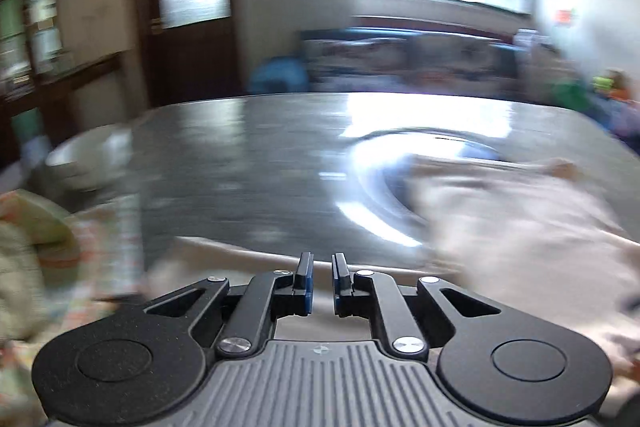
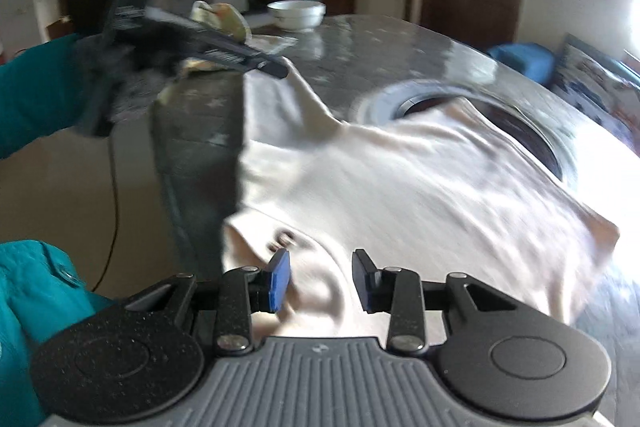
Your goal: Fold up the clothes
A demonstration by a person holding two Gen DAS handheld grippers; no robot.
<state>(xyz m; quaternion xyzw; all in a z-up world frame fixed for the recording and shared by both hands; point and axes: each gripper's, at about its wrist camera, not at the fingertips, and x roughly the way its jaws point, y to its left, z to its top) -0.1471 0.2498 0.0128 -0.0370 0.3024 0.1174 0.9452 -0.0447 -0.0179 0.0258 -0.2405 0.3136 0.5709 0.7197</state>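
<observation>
A cream garment (image 2: pixel 400 187) lies spread over the grey stone table (image 2: pixel 360 43), part of it over a round opening in the tabletop. It also shows blurred at the right of the left wrist view (image 1: pixel 520 219). My right gripper (image 2: pixel 322 281) is open and empty, its jaws hovering over the garment's near edge by a dark label. My left gripper (image 1: pixel 322 277) has its jaws a small gap apart with nothing between them, above the table's near edge. The left gripper also shows in the right wrist view (image 2: pixel 200 47), held high at the far left.
A patterned cloth pile (image 1: pixel 36 247) lies at the table's left. A white bowl (image 2: pixel 296 15) stands at the far end. The round opening (image 2: pixel 460 107) with a metal rim sits mid-table. A blue stool (image 2: pixel 520 57) and cabinets stand beyond.
</observation>
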